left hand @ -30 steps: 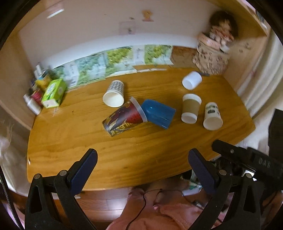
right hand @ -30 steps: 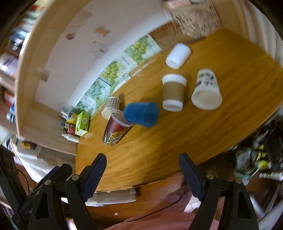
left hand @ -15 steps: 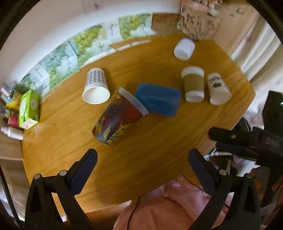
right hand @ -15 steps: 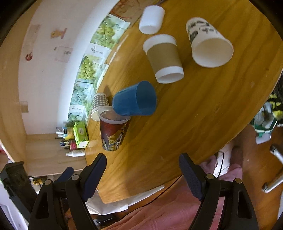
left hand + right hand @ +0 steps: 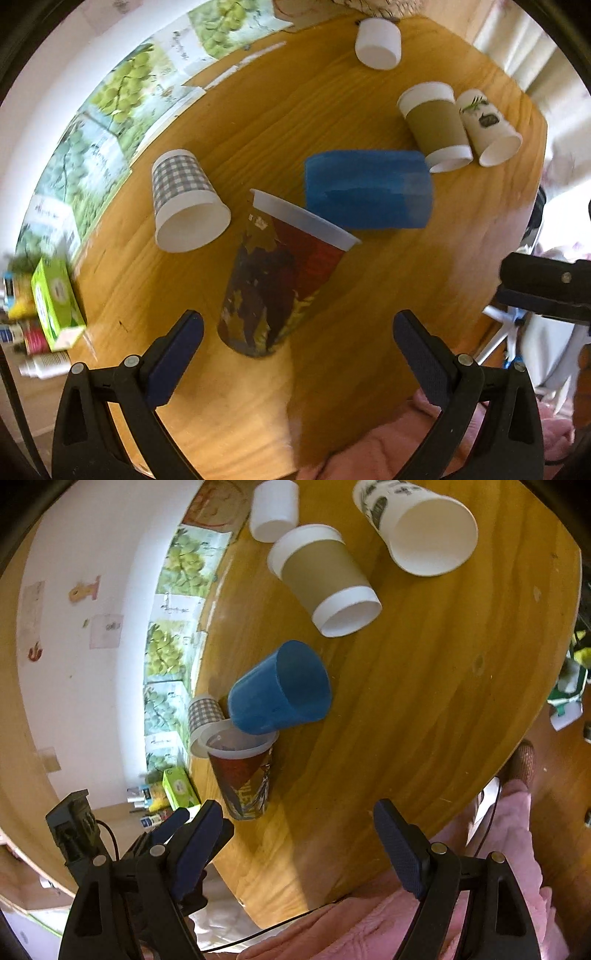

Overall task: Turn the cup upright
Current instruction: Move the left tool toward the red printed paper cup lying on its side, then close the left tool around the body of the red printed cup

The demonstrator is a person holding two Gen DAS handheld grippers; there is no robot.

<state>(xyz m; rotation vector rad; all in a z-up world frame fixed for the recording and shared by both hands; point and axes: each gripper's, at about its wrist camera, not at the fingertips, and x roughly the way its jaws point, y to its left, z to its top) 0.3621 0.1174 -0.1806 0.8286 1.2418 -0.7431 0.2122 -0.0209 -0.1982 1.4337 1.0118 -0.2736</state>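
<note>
Left gripper (image 5: 297,330) spread wide, holding nothing, poised above the near part of a wooden table (image 5: 369,280), its blue-padded fingers (image 5: 177,350) flanking the base of a red printed cup (image 5: 277,284). Lying on its side, that cup, base toward the gripper, white-rimmed mouth pointing away; print too blurred to read. Just beyond its rim, touching or nearly so, a blue plastic cup (image 5: 369,190) also on its side. To the left, a gingham paper cup (image 5: 186,201) tipped over, mouth open toward the camera. Farther right, a brown-sleeved paper cup (image 5: 436,127) and a white cup with leaf print (image 5: 487,127) lying side by side; beyond them a plain white cup (image 5: 378,42). At the left edge, a green box (image 5: 55,304), smeared by motion.

Right gripper (image 5: 297,825) likewise spread wide and empty, near the table's edge (image 5: 424,720), the red printed cup (image 5: 243,779) just ahead of its left finger. Gingham cup mostly hidden behind the blue plastic cup (image 5: 279,688). Pink fabric (image 5: 369,930) along the bottom, cut off.
</note>
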